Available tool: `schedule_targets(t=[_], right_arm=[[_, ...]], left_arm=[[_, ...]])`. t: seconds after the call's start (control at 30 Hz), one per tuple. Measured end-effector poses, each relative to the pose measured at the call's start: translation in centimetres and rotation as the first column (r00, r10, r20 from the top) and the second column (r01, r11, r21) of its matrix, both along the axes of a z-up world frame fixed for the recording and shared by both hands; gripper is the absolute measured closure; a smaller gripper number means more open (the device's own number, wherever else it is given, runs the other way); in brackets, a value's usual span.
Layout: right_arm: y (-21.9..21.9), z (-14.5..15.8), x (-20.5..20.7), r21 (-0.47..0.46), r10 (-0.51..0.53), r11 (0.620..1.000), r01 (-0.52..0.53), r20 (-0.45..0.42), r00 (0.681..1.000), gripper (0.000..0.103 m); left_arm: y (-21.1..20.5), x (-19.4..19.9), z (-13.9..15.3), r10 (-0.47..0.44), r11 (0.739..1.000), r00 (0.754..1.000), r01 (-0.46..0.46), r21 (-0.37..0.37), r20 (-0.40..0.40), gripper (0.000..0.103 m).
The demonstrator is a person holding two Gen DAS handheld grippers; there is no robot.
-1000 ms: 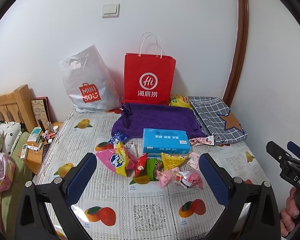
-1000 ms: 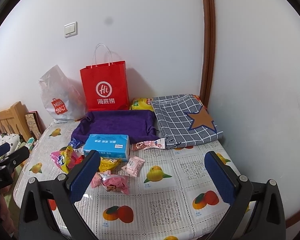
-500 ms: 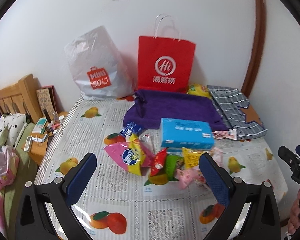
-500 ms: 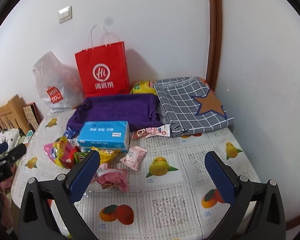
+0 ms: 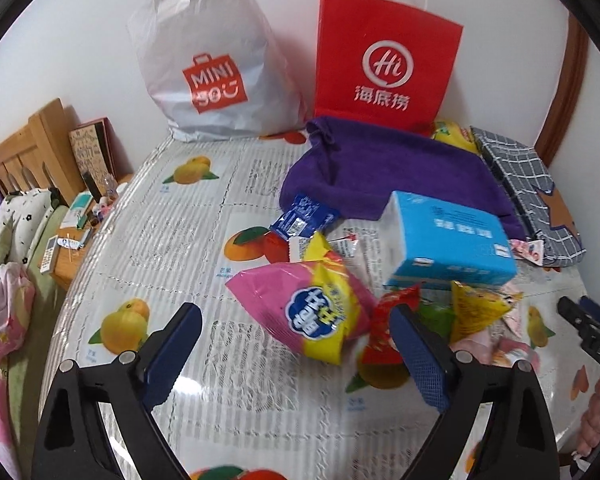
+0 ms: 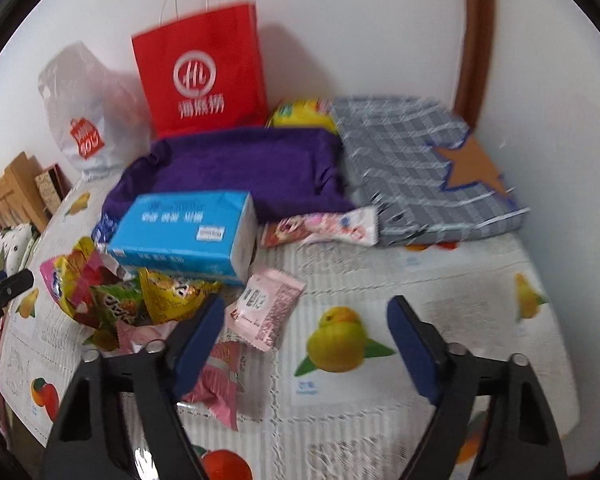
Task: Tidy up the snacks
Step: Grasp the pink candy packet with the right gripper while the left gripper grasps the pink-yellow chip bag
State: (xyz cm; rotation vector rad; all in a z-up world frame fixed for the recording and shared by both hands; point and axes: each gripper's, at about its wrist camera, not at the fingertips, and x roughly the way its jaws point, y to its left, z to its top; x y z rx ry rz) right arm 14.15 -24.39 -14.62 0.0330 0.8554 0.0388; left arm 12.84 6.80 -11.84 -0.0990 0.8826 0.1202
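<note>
A heap of snack packets lies on the fruit-print table. A pink and yellow bag (image 5: 312, 312) lies just ahead of my open, empty left gripper (image 5: 296, 356). Beside it are a red packet (image 5: 384, 328), a yellow packet (image 5: 480, 312) and a blue packet (image 5: 304, 216). A blue tissue box (image 5: 448, 236) sits behind them, also in the right wrist view (image 6: 188, 232). My open, empty right gripper (image 6: 308, 344) hovers over a pale pink packet (image 6: 268, 312) and a darker pink one (image 6: 220, 380). A long pink wrapper (image 6: 324, 228) lies by the box.
A red paper bag (image 5: 384, 64) and a white plastic bag (image 5: 212, 64) stand against the wall. A purple towel (image 5: 384, 168) and a grey checked cloth with a star (image 6: 420, 164) lie behind the snacks. A wooden bed frame (image 5: 24, 152) and cluttered stand are at the left.
Both grippers have moved forward and down toward the snack heap, which now looms larger. Both stay open and empty.
</note>
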Motion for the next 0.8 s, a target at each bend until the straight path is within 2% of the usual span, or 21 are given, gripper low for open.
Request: schedule_targets(t=[0.03,0.1,0.33,0.47,0.8], right_arm=[[0.1,-1.0,0.9,0.013,-0.005,1.000,0.005,-0.026,1.000,0.037],[0.2,-2.7,2.5,0.051,-0.003,0.999,0.007,-0.075,0.997,0.041],[1.2,-5.4,5.5,0.111,0.033,0.994,-0.018,-0.135,0.990,0.041],[1.9,-6.2,6.7,0.102,0.056,0.994,-0.039,-0.162,0.985,0.041],[0.8,-6.5,6.3,0.094,0.072,0.994,-0.056,-0.178,0.981,0.041]], left_arm=[[0.3,0.3,-0.4,0.003,1.000,1.000,-0.003,-0.002,-0.007,0.008],[0.8,0.9,-1.1,0.011,1.000,1.000,-0.011,0.002,-0.023,0.008],[2.2,2.3,-2.1,0.023,1.000,0.998,-0.023,0.006,-0.051,0.008],[2.7,2.8,-2.4,0.028,0.999,0.998,-0.029,-0.018,-0.060,0.008],[3.9,2.9,-2.8,0.028,0.998,0.996,-0.032,-0.047,-0.079,0.009]])
